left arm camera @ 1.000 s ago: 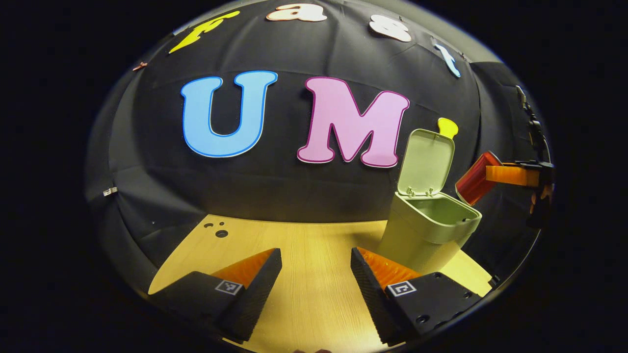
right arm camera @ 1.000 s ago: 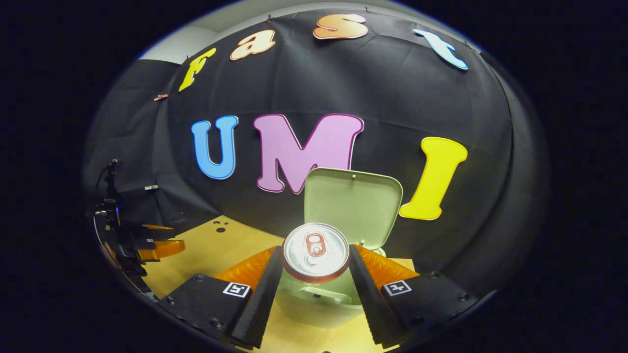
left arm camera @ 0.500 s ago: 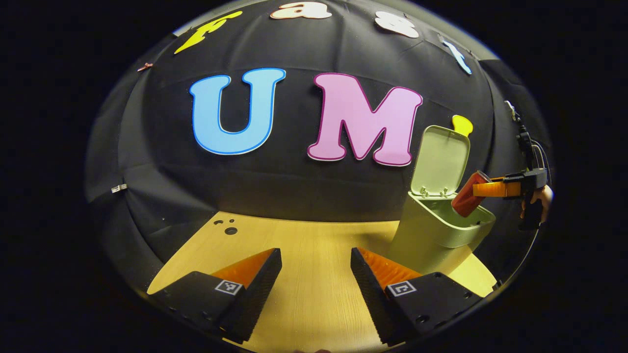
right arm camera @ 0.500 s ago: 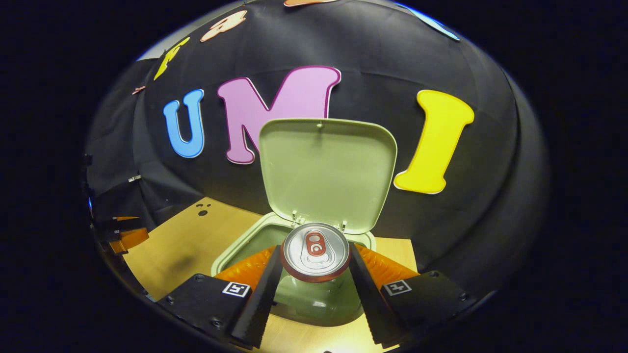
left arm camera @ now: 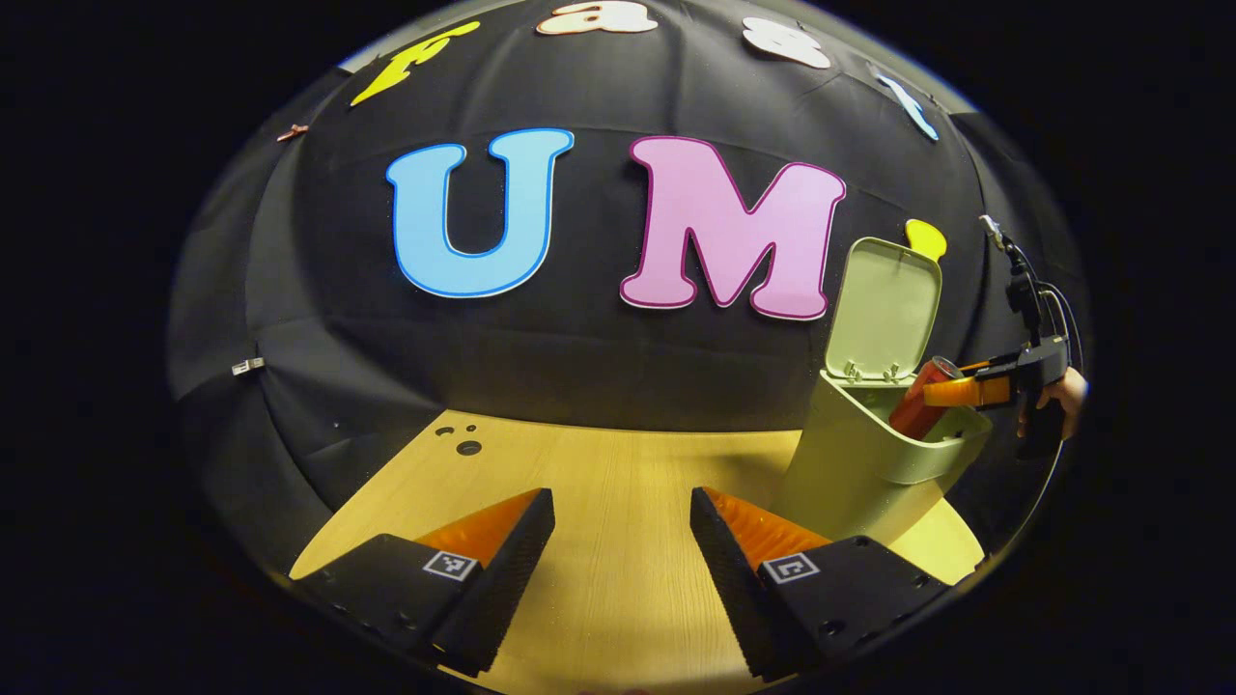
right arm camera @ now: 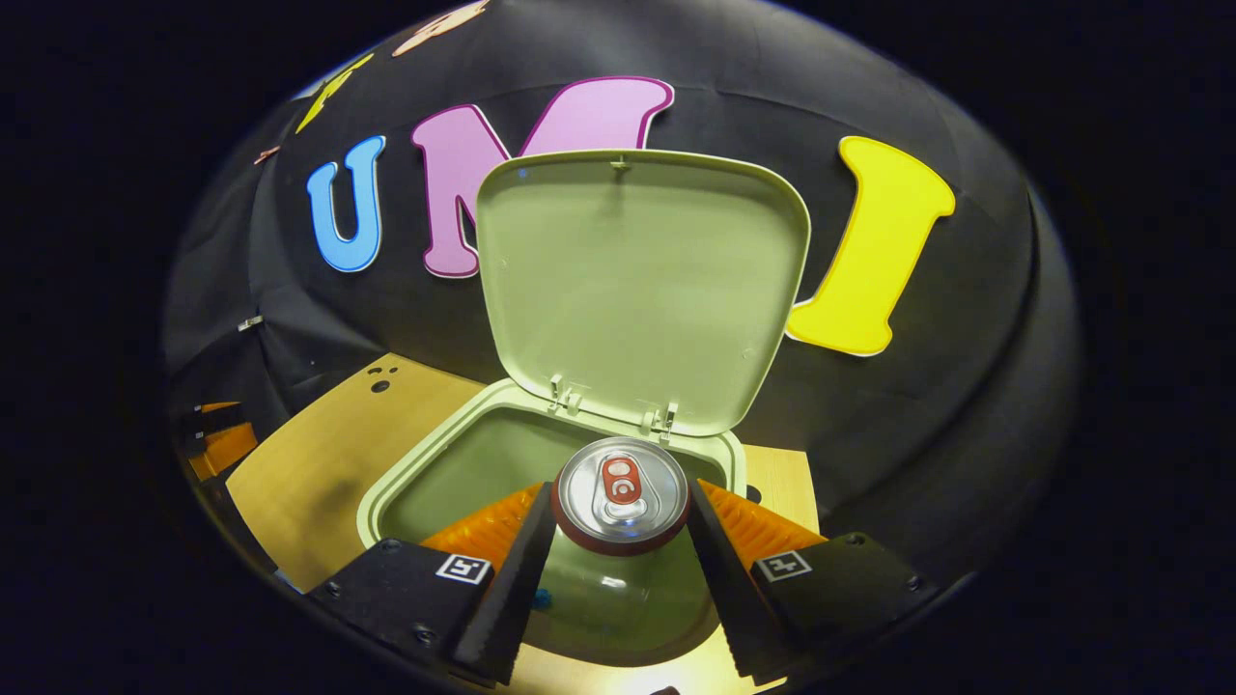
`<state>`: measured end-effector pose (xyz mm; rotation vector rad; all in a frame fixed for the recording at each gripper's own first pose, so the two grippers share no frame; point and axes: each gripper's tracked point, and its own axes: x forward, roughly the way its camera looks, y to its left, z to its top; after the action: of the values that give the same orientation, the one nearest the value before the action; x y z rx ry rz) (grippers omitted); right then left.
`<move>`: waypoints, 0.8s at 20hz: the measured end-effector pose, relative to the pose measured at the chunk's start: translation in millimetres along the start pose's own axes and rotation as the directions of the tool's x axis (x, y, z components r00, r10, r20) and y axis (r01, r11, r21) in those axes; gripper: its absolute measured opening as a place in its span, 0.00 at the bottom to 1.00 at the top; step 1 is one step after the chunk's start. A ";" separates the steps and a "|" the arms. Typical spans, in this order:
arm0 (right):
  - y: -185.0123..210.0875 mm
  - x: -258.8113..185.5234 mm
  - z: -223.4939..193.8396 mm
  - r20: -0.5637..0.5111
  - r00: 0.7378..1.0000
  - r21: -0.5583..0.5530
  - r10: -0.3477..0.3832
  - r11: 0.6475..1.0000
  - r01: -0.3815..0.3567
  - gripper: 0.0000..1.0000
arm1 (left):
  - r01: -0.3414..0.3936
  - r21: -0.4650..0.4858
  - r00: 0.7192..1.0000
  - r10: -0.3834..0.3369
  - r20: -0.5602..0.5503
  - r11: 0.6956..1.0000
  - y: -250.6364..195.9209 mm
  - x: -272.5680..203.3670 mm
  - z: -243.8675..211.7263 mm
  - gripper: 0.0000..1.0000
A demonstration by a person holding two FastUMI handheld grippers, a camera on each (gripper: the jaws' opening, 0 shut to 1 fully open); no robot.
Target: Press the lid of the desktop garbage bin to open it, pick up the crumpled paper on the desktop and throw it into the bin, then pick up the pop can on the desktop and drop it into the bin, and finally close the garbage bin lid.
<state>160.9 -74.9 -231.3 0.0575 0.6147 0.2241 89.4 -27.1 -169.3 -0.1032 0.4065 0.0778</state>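
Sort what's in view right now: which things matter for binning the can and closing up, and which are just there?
Job:
- pop can, clamped by the right gripper over the opening
- garbage bin
- lid, standing open
- left gripper, open, idle over the desktop

Just there:
- desktop
- the two holes at its far corner

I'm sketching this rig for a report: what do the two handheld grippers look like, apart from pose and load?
Each gripper, left gripper and right gripper, has two wedge-shaped jaws with ribbed inner faces on dark blocky carriers with screws. Each carrier bears a small square black-and-white marker. In the left gripper view, black cables loop above the right gripper's body, gripped by a bare hand.
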 end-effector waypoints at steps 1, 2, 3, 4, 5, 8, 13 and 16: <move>-1.1 0.9 -1.8 -0.005 1.000 0.005 -0.004 1.000 0.004 0.84 | -0.003 0.001 1.000 0.003 -0.002 1.000 0.5 -2.6 -0.9 0.92; -1.8 1.6 -2.8 -0.007 1.000 0.010 -0.004 1.000 0.004 0.84 | -0.006 0.000 1.000 0.006 -0.003 1.000 0.9 -4.3 -1.2 0.91; -2.4 2.8 -3.9 -0.010 1.000 0.014 -0.004 1.000 0.004 0.84 | -0.007 -0.002 1.000 0.007 -0.004 1.000 0.5 -7.1 -2.3 0.91; -3.6 3.4 -5.6 -0.011 1.000 0.015 -0.004 1.000 0.004 0.84 | -0.009 -0.005 1.000 0.009 -0.005 1.000 1.3 -9.3 -2.9 0.92; -4.3 4.0 -7.2 -0.013 1.000 0.015 -0.007 1.000 0.007 0.84 | -0.010 -0.007 1.000 0.010 -0.006 1.000 1.9 -11.4 -4.4 0.92; -6.9 6.0 -8.3 -0.013 1.000 0.015 -0.015 1.000 0.015 0.83 | -0.016 -0.007 1.000 0.016 -0.004 1.000 3.6 -18.5 -4.9 0.92; -0.6 -11.3 8.8 0.043 0.999 0.037 -0.010 0.999 0.008 0.84 | -0.022 -0.019 1.000 0.022 0.010 1.000 4.1 -31.7 -7.1 0.91; 4.8 -27.8 28.6 0.103 0.995 0.036 -0.010 0.999 0.007 0.87 | -0.022 -0.015 1.000 0.022 0.019 1.000 7.7 -39.6 -6.5 0.92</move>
<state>154.4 -76.1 -191.7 0.1005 0.5158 0.2005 49.9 -22.3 -160.1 -0.1128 0.3875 0.1032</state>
